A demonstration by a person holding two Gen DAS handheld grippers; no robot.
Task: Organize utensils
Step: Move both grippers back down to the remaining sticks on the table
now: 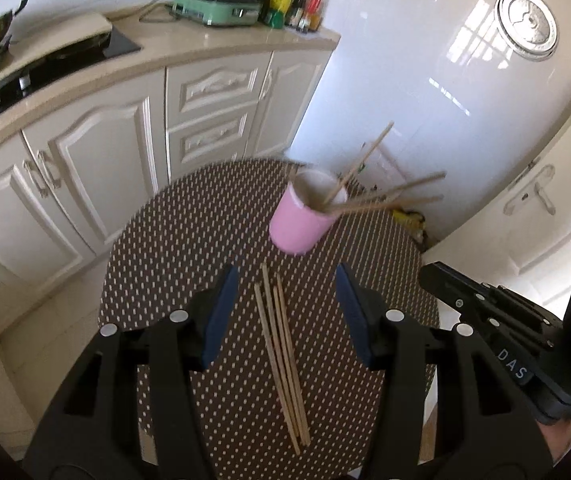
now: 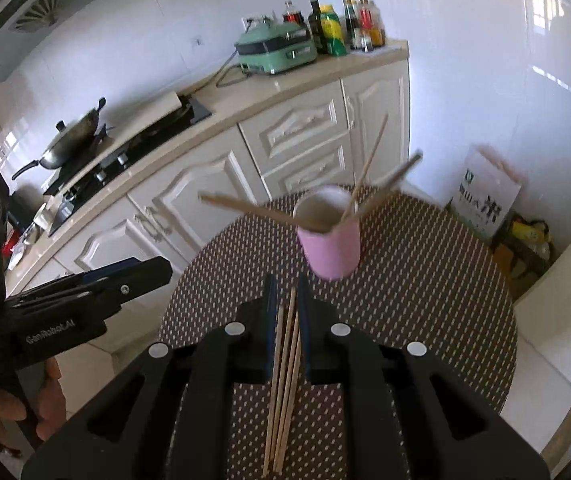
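A pink cup (image 1: 297, 224) (image 2: 331, 248) stands on the far part of a round dotted table (image 1: 181, 240) (image 2: 425, 280), with several wooden chopsticks (image 1: 381, 196) (image 2: 365, 172) leaning out of it. More loose chopsticks (image 1: 281, 360) (image 2: 283, 380) lie in a bundle on the table, nearer than the cup. My left gripper (image 1: 286, 276) hovers above them, open, its blue pads (image 1: 221, 312) wide apart and touching nothing. My right gripper (image 2: 287, 282) (image 1: 429, 274) is shut and empty. The bundle shows through the narrow slit between its fingers.
White kitchen cabinets (image 1: 97, 168) with a beige counter run behind the table, carrying a stove (image 2: 125, 148), a wok (image 2: 69, 140), a green appliance (image 1: 217, 4) and bottles (image 1: 293, 4). A bag (image 2: 485, 196) leans on the floor at the right. A hand (image 2: 9, 404) holds the left gripper (image 2: 153, 272).
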